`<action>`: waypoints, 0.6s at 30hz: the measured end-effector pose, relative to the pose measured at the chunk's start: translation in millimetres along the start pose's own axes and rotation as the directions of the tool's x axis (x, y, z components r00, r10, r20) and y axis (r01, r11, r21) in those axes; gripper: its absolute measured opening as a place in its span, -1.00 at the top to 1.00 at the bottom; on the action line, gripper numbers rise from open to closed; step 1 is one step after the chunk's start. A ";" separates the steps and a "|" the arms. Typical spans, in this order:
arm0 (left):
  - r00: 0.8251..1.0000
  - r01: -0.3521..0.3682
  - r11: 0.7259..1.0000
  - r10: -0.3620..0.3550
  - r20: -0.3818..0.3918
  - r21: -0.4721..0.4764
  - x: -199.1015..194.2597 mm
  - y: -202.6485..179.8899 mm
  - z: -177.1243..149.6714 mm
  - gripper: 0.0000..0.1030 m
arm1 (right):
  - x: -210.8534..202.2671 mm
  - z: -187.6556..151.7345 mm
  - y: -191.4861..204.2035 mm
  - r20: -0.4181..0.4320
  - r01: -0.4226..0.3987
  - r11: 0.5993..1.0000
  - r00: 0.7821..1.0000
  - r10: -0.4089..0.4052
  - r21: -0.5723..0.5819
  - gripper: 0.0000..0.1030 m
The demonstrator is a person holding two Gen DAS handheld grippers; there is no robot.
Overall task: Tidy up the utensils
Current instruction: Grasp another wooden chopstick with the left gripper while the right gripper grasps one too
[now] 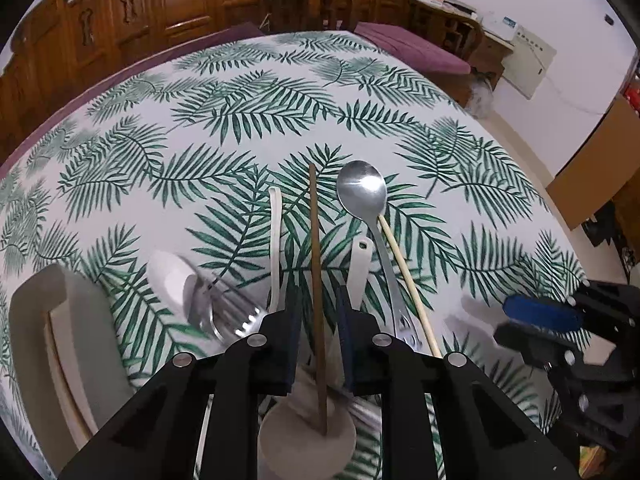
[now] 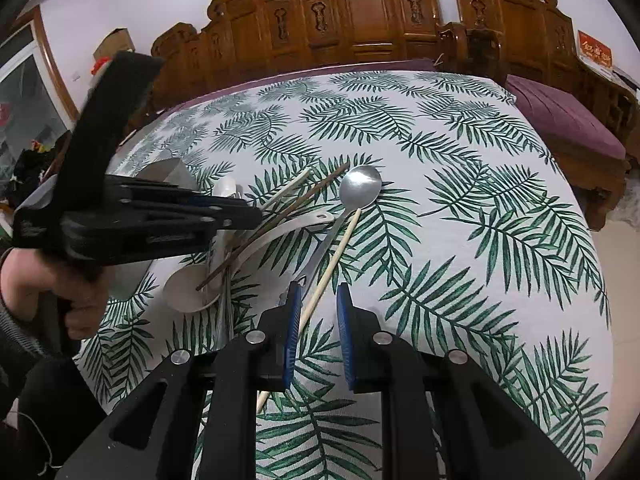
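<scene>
My left gripper [image 1: 319, 320] points down at a pile of utensils on the leaf-print tablecloth [image 1: 224, 128]. A dark brown chopstick [image 1: 315, 240] runs between its pads with a gap on each side; its near end rests in a white ceramic spoon [image 1: 306, 440]. A metal spoon [image 1: 362, 190] and a pale chopstick [image 1: 408, 284] lie just right of it. My right gripper [image 2: 319, 320] hovers with its pads a little apart and nothing pressed between them. The pale chopstick [image 2: 332, 264] passes under its left finger, beside the metal spoon [image 2: 360, 188].
A beige organizer tray [image 1: 60, 352] stands left of the pile. Another white spoon [image 1: 170, 276] and a metal fork [image 1: 228, 316] lie blurred beside it. A person's hand [image 2: 80, 304] holds the left gripper [image 2: 250, 216]. Carved wooden furniture [image 2: 360, 20] stands behind the table.
</scene>
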State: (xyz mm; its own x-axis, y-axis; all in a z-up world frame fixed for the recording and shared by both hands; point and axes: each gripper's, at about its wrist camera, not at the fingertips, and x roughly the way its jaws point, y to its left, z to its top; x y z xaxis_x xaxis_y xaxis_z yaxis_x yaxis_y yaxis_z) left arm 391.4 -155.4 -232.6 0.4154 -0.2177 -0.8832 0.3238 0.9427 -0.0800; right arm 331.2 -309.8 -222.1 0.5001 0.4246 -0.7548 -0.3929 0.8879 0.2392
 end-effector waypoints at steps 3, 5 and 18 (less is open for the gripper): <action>1.000 -0.004 1.000 0.004 -0.020 -0.010 10.2 -0.3 4.1 0.69 | 1.9 0.5 -4.6 -0.001 -0.017 1.000 1.000 0.017 0.008 0.61; 0.999 -0.024 1.000 0.024 -0.044 -0.014 18.3 -0.5 6.7 0.69 | 3.1 1.1 -8.1 -0.003 -0.025 1.000 1.000 0.025 0.012 0.61; 1.000 0.005 0.998 -0.006 -0.006 -0.055 1.0 1.0 7.1 0.92 | -3.3 0.3 -3.9 -0.047 -0.004 1.000 0.999 0.003 -0.014 0.61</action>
State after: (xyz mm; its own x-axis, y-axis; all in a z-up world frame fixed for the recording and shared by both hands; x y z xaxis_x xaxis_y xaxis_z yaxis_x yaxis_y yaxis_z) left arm 398.2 -156.4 -230.2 0.4081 -0.2214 -0.8857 0.2788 0.9540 -0.1100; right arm 331.3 -314.7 -220.4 0.4615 0.4188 -0.7821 -0.4058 0.8836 0.2336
